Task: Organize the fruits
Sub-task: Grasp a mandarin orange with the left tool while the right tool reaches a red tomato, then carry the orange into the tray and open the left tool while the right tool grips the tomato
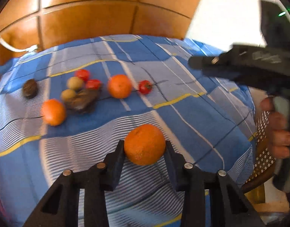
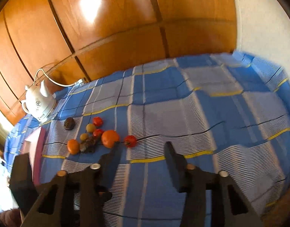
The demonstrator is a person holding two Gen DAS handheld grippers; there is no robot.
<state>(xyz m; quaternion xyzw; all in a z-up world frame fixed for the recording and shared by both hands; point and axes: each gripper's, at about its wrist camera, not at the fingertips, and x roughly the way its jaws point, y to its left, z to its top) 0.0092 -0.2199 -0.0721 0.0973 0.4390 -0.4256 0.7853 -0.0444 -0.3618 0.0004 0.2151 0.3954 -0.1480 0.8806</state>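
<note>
Left gripper [image 1: 145, 145] clamps your orange [image 1: 144, 144] | right gripper [image 2: 141, 147] narrow, empty | fruit cluster [image 1: 82, 92] beyond orange still unsorted

A white kettle [image 2: 39, 104] stands on the blue checked tablecloth [image 2: 182, 113], its cord trailing toward wooden wall panels [image 2: 116, 28].

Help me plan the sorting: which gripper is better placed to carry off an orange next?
Left. The left gripper has an orange between its fingers; the right gripper has nothing between its fingers, only tablecloth ahead.
</note>
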